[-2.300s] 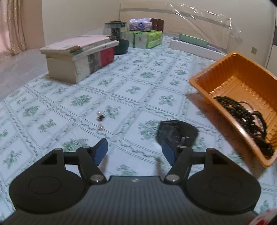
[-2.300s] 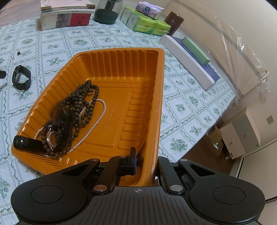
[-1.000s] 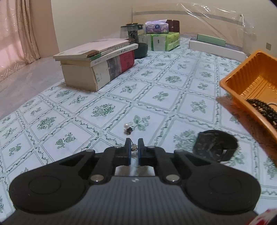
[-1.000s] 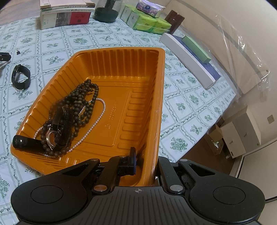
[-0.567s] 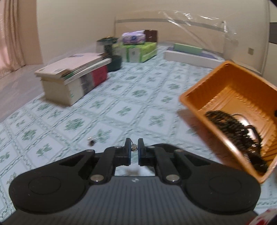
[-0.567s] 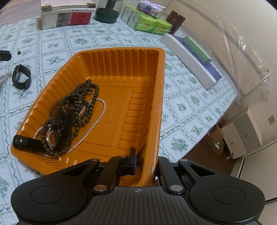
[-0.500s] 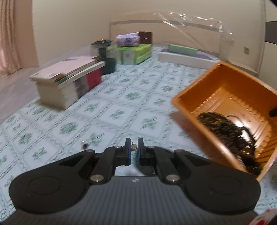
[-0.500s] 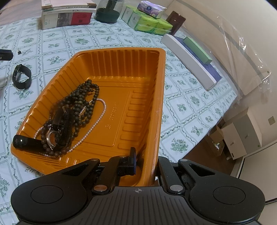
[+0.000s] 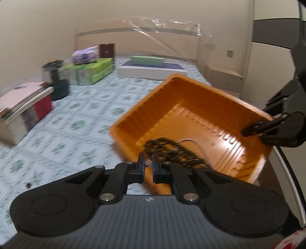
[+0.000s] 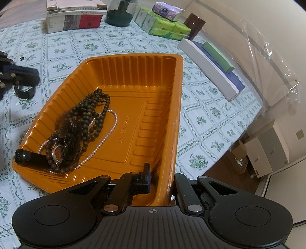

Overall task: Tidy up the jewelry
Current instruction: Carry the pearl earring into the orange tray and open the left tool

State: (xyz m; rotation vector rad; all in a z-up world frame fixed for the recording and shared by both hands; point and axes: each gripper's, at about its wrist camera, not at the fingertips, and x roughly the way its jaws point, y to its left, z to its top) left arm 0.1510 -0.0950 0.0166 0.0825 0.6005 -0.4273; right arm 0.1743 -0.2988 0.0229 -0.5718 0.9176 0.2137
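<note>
My left gripper, pinching a small earring, hovers at the orange tray's near-left wall; my right gripper clamps its opposite rim.

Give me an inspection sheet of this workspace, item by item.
Surface: floral tablecloth, patterned green on white.
Job's things: orange tray holds dark bead necklace, pearl strand, black cylinder; black band and a small dark piece lie on the cloth.
Clutter: book stack, tissue packs, long white box.
Grippers: left gripper shut on a small earring, near the tray; right gripper shut on the tray's wall.
Cables: nothing seen.
Surroundings: plastic sheeting, cardboard boxes.
</note>
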